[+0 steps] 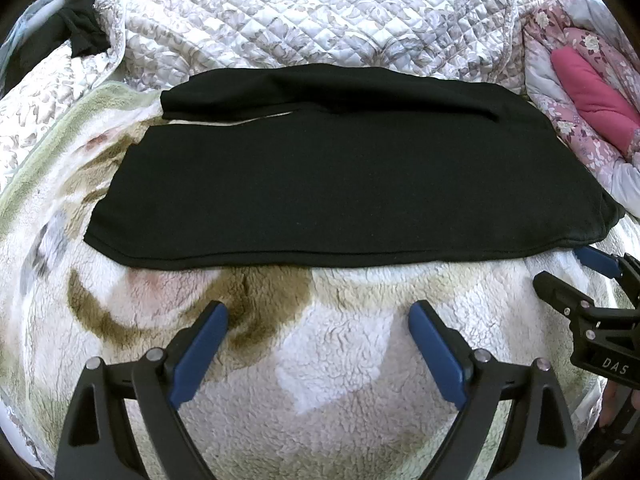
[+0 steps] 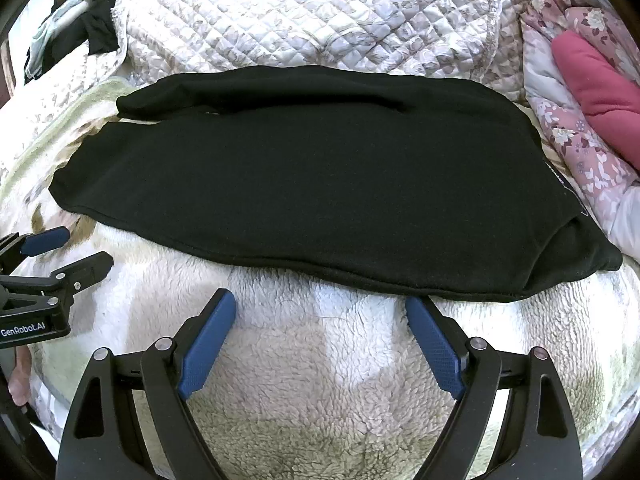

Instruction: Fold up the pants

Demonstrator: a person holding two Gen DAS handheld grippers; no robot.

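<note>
Black pants (image 1: 320, 184) lie flat on a fluffy cream blanket (image 1: 320, 360), legs stacked and running left to right, the waist end at the right. My left gripper (image 1: 318, 310) hovers open just short of the pants' near hem, nothing between its blue fingers. In the right wrist view the same pants (image 2: 312, 184) fill the middle. My right gripper (image 2: 320, 302) is open too, its right fingertip at the near hem. Each gripper shows in the other's view: the right gripper (image 1: 576, 268) by the waist corner, the left gripper (image 2: 86, 248) at the left.
A quilted floral bedspread (image 1: 304, 12) is bunched behind the pants. A pink floral comforter with a magenta lining (image 1: 592, 92) lies at the right. Dark clothes hang on a white rack (image 2: 80, 20) at the back left. The blanket (image 2: 320, 380) spreads under both grippers.
</note>
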